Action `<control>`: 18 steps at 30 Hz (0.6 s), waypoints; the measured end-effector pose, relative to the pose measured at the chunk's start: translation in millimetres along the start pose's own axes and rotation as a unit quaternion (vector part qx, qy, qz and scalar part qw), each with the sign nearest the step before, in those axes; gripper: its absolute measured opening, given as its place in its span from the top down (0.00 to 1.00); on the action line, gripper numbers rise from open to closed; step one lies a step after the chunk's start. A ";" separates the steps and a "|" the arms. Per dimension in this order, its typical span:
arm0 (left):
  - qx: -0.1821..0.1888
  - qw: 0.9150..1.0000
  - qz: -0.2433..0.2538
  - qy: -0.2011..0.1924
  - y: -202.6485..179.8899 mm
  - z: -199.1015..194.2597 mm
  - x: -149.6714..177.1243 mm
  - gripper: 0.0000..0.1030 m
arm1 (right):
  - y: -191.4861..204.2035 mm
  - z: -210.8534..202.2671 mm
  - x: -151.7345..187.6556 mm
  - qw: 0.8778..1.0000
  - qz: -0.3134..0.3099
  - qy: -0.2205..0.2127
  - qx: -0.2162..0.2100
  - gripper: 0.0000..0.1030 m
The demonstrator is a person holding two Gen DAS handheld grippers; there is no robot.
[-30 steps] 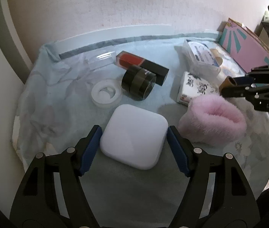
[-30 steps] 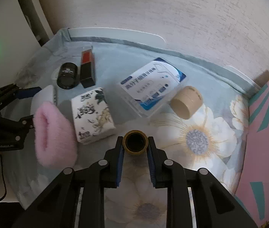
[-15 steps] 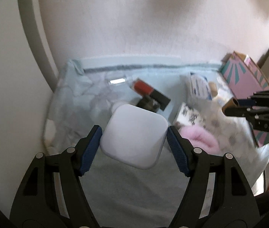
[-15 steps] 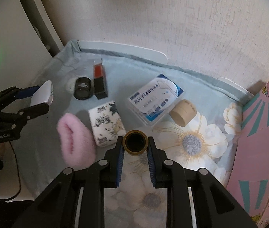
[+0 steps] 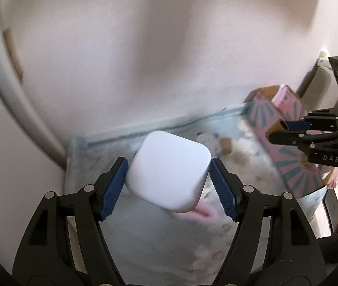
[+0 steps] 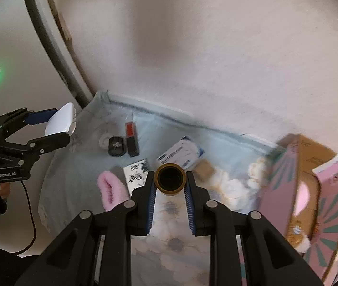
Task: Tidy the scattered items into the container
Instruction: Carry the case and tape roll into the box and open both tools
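White rounded square case [image 5: 169,170], clamped between the left gripper [image 5: 169,178] jaws, held above the floral-clothed counter [image 6: 181,245]. Gold-rimmed brown tube [image 6: 170,177], pinched narrowly in the right gripper [image 6: 170,190]. Pink cardboard box [image 6: 309,190] stands open at the counter's right end. Pink fluffy band [image 6: 110,189] and lipstick [image 6: 130,139] lie on the cloth.

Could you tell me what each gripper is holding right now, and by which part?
Left gripper clamps the white square case by two opposite side edges; right gripper pinches the gold-rimmed tube across its sides.
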State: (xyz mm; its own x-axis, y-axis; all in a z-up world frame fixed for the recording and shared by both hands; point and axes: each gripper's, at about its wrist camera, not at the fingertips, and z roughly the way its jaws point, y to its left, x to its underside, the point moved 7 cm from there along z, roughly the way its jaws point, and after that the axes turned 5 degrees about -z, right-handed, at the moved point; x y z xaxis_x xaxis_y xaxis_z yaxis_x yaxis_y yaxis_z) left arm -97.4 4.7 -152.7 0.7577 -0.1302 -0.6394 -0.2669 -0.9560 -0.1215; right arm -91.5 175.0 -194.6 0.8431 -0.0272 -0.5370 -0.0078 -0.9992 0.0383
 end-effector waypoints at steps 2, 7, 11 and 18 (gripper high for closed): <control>0.009 1.000 0.010 -0.004 -16.7 -2.7 -11.0 0.34 | -10.7 -13.7 0.7 1.000 0.012 -0.008 0.002 0.79; 0.036 0.999 0.031 -0.009 -63.7 -2.8 -36.1 0.34 | -36.2 -35.7 6.8 0.999 0.051 -0.014 0.004 0.79; 0.055 0.997 0.057 -0.006 -107.4 4.7 -51.1 0.34 | -56.6 -50.6 20.6 0.997 0.071 -0.010 0.012 0.79; 0.094 0.993 0.070 0.018 -178.0 35.3 -61.9 0.34 | -94.9 -65.8 54.2 0.995 0.097 0.022 0.033 0.79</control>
State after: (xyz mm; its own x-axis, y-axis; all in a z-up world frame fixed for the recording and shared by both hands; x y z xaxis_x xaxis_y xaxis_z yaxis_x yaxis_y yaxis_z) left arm -117.8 192.2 -118.3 0.7252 -0.2703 -0.6333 -0.4747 -0.8625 -0.1754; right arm -9.7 270.2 -171.9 0.8453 -0.2193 -0.4872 -0.2062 -0.9751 0.0812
